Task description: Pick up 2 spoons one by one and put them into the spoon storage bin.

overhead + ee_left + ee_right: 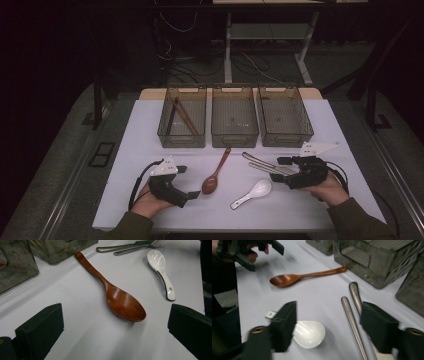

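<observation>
Table (pixel 150 125): white top, three bins along the far edge, cutlery in front of them.
Bins: left bin (pixel 182 118) has brown sticks in it, hard to make out through the smoky wall; middle bin (pixel 234 118) and right bin (pixel 284 117) look bare inside.
Left gripper (pixel 187 182): jaws wide apart, nothing between them, hanging low over the table with the wooden spoon (pixel 113 290) right ahead of it, not touching.
Right gripper (pixel 280 170): jaws part open, over the metal pieces (pixel 353 315); in the right gripper view one handle runs up between the jaws and the other slips under the right jaw. Pads are not pressing on either one.
Wooden spoon: flat on the table, bowl toward the person, handle tip near the middle bin.
White spoon (pixel 252 193): just beside the metal pieces; in the right gripper view the left jaw covers part of its bowl.
Metal pieces: two, side by side, far ends under the right gripper; fork tines show at the frame edge in the left gripper view.
</observation>
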`<state>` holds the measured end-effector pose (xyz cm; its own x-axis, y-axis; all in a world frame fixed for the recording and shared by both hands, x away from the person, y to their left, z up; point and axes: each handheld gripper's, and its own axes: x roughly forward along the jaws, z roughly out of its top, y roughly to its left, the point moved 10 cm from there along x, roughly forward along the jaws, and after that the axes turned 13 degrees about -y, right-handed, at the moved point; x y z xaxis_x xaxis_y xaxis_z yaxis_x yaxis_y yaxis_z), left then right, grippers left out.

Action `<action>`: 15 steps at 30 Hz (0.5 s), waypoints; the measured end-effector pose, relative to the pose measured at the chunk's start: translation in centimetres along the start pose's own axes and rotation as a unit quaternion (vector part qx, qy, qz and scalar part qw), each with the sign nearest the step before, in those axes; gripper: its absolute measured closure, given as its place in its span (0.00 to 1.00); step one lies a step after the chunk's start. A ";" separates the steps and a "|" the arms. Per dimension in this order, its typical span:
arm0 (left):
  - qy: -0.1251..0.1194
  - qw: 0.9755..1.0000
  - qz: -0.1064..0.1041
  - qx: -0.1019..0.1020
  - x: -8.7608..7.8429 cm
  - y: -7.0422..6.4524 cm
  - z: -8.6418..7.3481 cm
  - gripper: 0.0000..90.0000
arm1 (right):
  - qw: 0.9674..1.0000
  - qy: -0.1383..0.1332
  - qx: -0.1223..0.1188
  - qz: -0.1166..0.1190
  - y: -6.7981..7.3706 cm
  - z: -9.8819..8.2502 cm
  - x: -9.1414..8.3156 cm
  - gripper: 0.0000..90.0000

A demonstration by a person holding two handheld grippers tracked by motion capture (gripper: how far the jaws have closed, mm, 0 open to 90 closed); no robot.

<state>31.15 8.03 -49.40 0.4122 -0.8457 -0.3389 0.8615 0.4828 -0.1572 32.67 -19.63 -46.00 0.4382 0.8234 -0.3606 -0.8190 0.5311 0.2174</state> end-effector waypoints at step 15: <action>-0.004 1.000 0.003 -0.002 0.0 0.1 0.0 0.00 | 0.999 0.049 -0.024 -0.003 0.8 -1.6 2.2 0.97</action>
<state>31.21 8.05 -49.36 0.4187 -0.8450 -0.3326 0.8579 0.4882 -0.1601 32.45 -17.69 -48.05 0.4061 0.7957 -0.4493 -0.8346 0.5232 0.1724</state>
